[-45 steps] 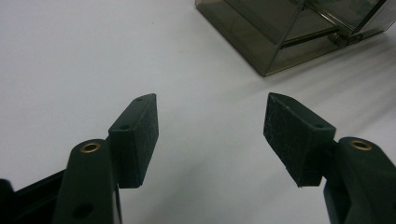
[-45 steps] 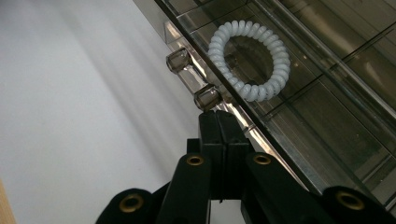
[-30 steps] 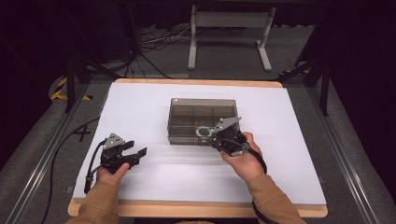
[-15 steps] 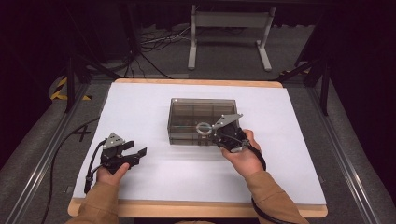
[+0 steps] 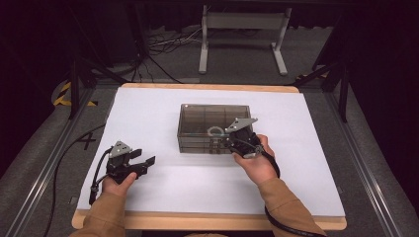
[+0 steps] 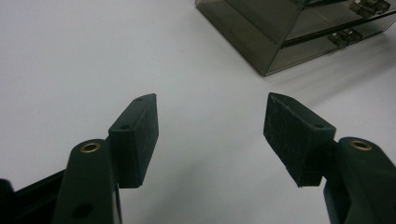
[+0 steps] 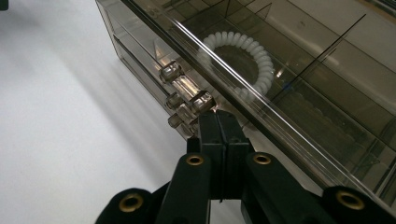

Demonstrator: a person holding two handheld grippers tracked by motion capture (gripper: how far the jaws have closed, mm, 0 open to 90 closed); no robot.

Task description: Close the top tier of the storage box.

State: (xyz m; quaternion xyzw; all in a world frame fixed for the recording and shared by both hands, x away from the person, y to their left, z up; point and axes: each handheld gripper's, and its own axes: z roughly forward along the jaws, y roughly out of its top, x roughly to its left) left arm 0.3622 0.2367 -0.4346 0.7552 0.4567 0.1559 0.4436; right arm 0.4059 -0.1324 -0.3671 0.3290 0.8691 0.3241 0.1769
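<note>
At the front of the smoky drawer box (image 5: 212, 114), mid-table, barely shifted the right gripper (image 5: 226, 143) over the last second: jaws pressed together, tips against the clear knobs (image 7: 187, 93), drawers seemingly not yet pulled out. Saw the white coiled ring (image 7: 238, 60) resting inside. Kept the left gripper (image 5: 146, 162) parked wide, empty, well apart.

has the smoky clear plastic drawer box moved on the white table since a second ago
No. The smoky clear plastic drawer box sits at the same spot against the white table's far edge.
</note>
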